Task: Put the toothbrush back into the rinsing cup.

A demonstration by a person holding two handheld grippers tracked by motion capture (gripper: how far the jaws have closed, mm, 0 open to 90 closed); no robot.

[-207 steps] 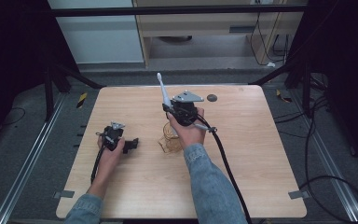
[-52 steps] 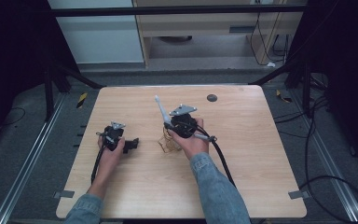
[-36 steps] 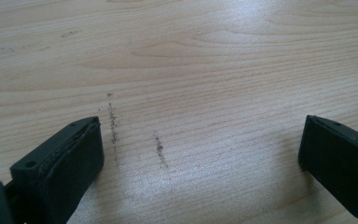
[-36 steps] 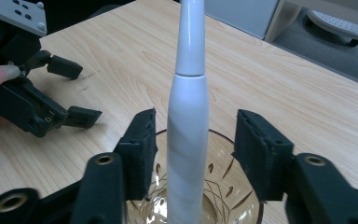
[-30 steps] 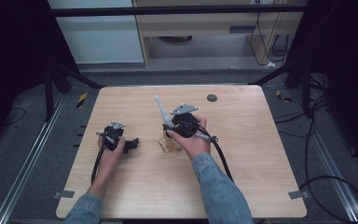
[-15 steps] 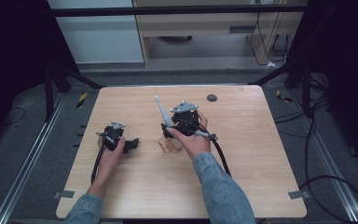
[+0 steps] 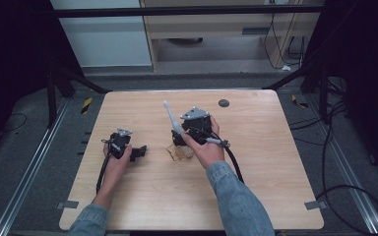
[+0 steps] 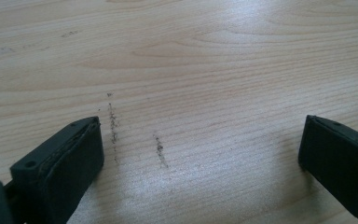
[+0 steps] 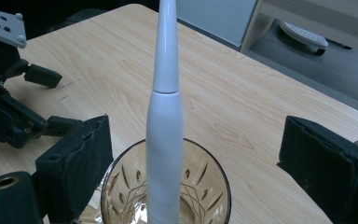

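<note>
White toothbrush (image 9: 165,140) stands in glass (image 9: 205,186) between open right gripper (image 9: 200,172) jaws.

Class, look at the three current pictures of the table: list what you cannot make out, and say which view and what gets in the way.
- Toothbrush head: cut off by the top edge in the right gripper view; too small in the high view.
- Glass base: cut off by the bottom edge in the right gripper view; largely hidden by the right gripper and hand in the high view.
- Dark round spot on the table: too small to identify in the high view.
</note>
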